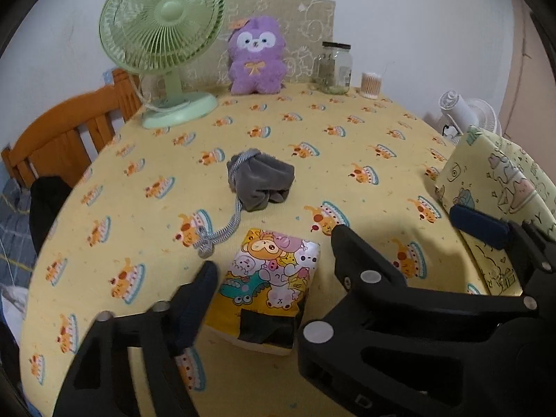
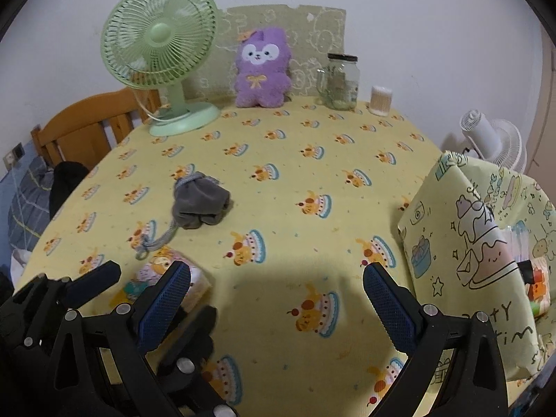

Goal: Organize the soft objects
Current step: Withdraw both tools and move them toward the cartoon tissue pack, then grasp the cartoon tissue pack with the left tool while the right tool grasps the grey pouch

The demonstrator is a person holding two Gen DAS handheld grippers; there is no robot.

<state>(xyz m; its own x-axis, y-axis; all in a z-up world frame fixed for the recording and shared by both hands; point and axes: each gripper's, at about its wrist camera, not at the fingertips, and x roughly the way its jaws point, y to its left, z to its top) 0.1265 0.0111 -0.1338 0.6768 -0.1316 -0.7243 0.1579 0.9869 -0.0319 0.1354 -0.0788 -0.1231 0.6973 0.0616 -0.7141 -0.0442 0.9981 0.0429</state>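
Yellow-clothed desk (image 1: 347, 132) | cartoon-print pack (image 1: 269, 278) lies between left tongs (image 1: 274, 253), jaws apart, not yet pinching | right tongs (image 2: 278, 292) open, empty | grey drawstring pouch (image 1: 260, 182) just beyond pack, untouched | sorting barely begun

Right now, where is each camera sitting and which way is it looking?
Left wrist: on the left gripper, looking down across the table at the cartoon tissue pack between its fingers.
Right wrist: on the right gripper, same direction; its open fingers frame bare tablecloth.
Both show the green fan, purple plush, grey pouch.
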